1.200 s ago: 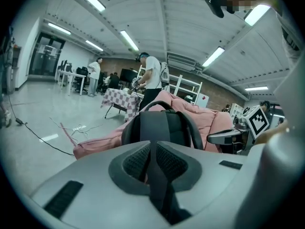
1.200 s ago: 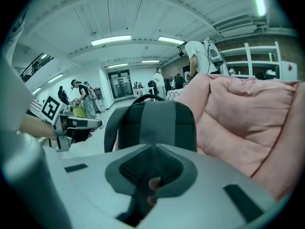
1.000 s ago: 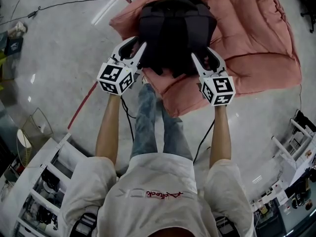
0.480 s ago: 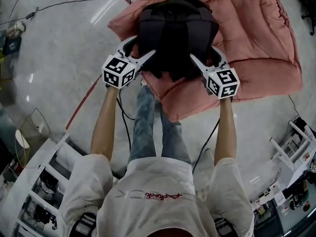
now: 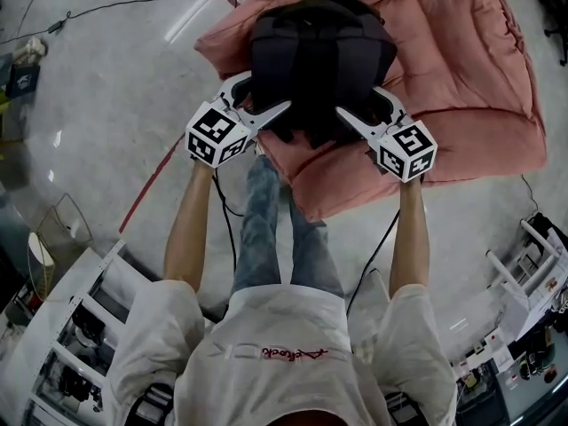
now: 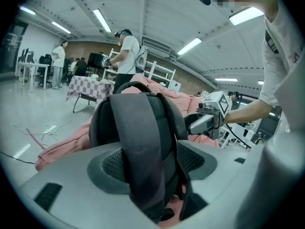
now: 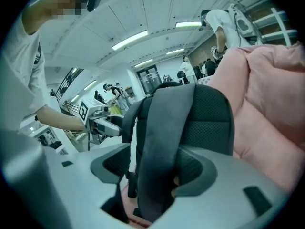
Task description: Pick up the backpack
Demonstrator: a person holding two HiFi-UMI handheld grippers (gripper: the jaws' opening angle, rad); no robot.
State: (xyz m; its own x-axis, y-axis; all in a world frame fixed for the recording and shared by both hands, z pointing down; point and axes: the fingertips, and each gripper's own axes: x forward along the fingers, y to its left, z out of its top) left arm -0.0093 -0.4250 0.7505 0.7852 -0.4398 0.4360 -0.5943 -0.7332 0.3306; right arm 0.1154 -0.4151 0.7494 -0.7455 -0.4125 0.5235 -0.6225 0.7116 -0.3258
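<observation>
The black backpack (image 5: 319,56) sits on a puffy pink quilt (image 5: 461,78) that is spread on the shiny grey floor (image 5: 106,78). Its back side, with the straps, faces the person.

The left claw (image 5: 264,91) is at the bag's left side. Its jaws have just been opening and now stand wide apart. One grey shoulder strap (image 6: 140,142) runs down between them, but the pads do not squeeze it.

The right claw (image 5: 358,102) is at the bag's right side. Its jaws have also just been opening and are wide apart. The second strap (image 7: 162,128) hangs between them, loose and not gripped.

Both claws tip down a little toward the bag, and each one can see the other.
</observation>
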